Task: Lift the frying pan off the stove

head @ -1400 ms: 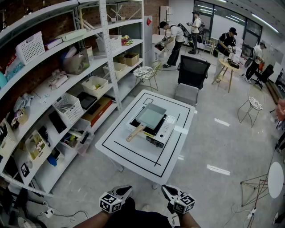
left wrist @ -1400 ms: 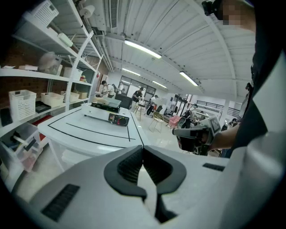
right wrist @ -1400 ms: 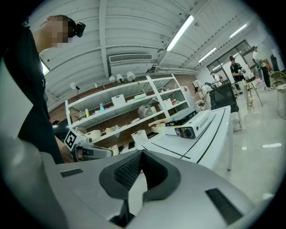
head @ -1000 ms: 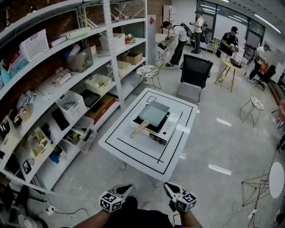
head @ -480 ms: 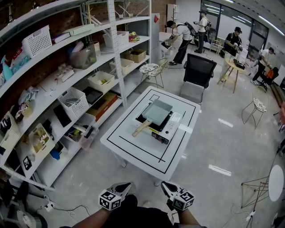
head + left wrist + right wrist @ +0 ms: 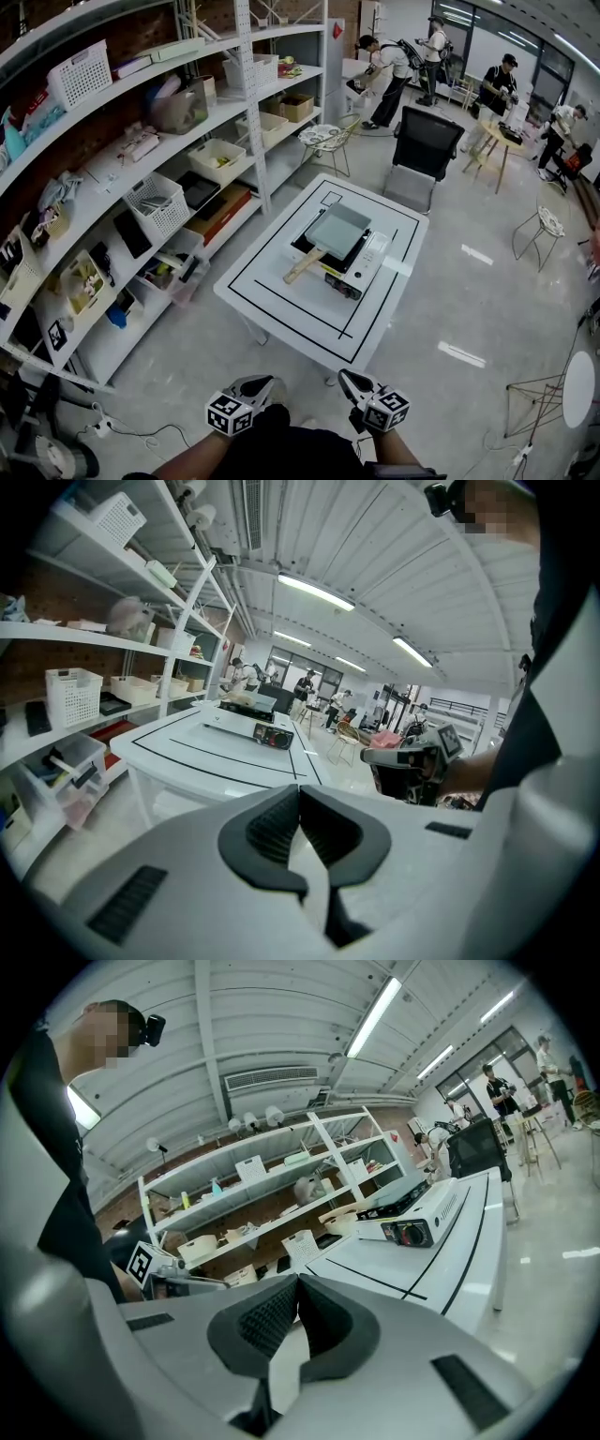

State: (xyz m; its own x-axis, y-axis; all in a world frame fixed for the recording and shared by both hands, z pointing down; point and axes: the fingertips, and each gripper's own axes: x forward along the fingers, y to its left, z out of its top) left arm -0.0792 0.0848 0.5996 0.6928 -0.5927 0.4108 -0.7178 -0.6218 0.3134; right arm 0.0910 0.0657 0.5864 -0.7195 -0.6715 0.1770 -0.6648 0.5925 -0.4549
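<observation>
Head view: the square frying pan sits on the portable stove on the white table, well apart from the left gripper and right gripper down low

Left gripper view: jaws pressed together, nothing between

Right gripper view: same deal, closed and empty

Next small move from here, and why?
Probably step toward the white table: the square grey frying pan with wooden handle sits on the white portable stove, well ahead of the left tool and right tool, both shut and empty.
</observation>
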